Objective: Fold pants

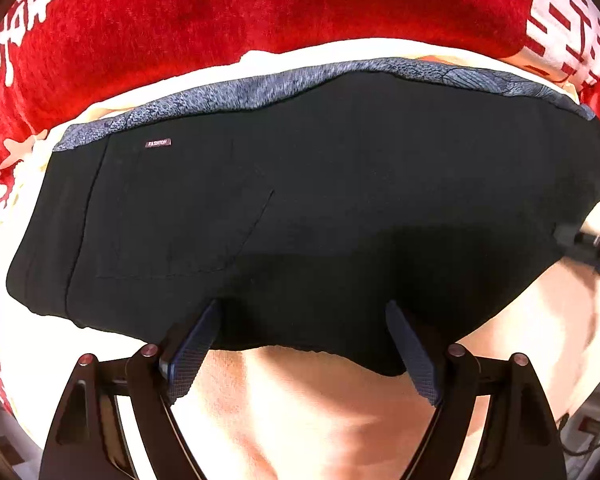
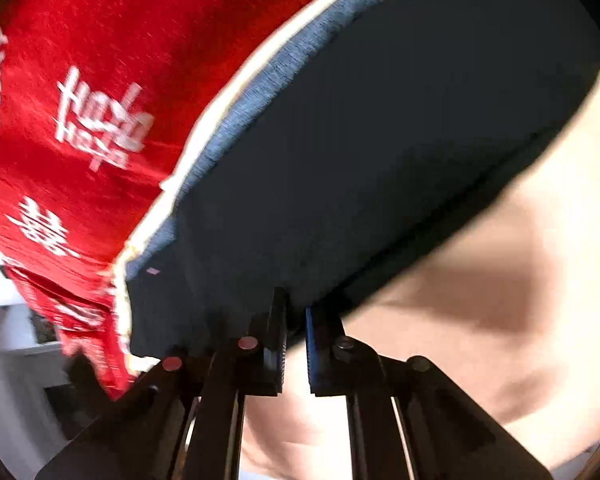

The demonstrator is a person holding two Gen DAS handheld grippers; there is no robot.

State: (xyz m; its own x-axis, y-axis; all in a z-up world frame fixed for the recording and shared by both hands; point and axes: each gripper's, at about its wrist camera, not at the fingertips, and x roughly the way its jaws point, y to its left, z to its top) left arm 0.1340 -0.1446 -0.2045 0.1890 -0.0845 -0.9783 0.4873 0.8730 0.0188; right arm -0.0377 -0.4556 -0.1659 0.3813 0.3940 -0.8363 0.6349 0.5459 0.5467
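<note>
1. Pants (image 1: 300,184): black, already a compact folded stack with a grey-blue patterned layer (image 1: 260,88) showing along the far edge. A small label (image 1: 158,143) sits near the far left corner. The stack lies on a cream sheet (image 1: 340,400), with a red printed blanket (image 1: 140,20) beyond it.

2. Left gripper (image 1: 304,320): its fingers (image 1: 192,352) stand spread wide at the near hem, one to each side of a stretch of the edge, and grasp nothing. The tips look to rest on or just over the cloth; I cannot tell which.

3. Right gripper (image 2: 296,332): the fingers (image 2: 276,344) are nearly clenched, with only a thin gap between the pads, right at the near edge of the pants (image 2: 380,140). This view is blurred, so whether a sliver of hem is pinched I cannot tell. It probably holds nothing.

4. Risks, as I judge them:
- If the right fingers do carry a thin bite of hem, any pull would peel only the top layer and undo the fold.
- A bite that thin could also slip free mid-lift, dropping the edge crooked.
- The left fingers, closing from this spread, could bunch the hem into a ridge.
- Either gripper could catch the cream sheet beneath, dragging the whole stack toward the blanket.
</note>
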